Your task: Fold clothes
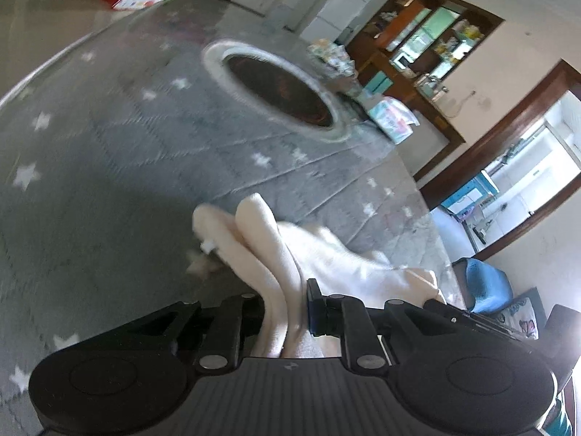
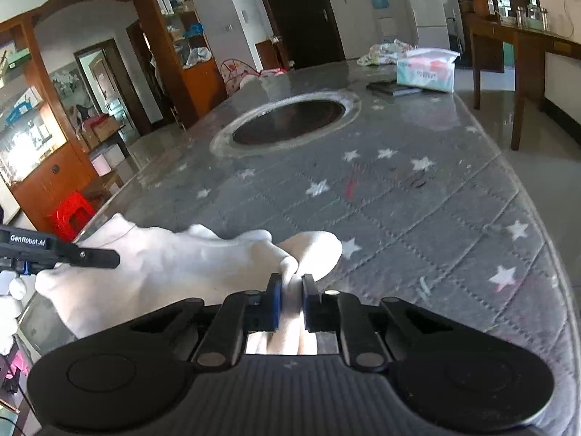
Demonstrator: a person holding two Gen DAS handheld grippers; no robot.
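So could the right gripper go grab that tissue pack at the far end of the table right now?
Probably not. The right gripper is shut on the white garment, and the tissue pack sits far across the table, beyond the round hole.

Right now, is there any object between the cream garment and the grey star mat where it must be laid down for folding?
Nothing visible. Both tools, left and right, grip the cream garment. The grey star mat ahead is bare; the tissue pack lies far off.
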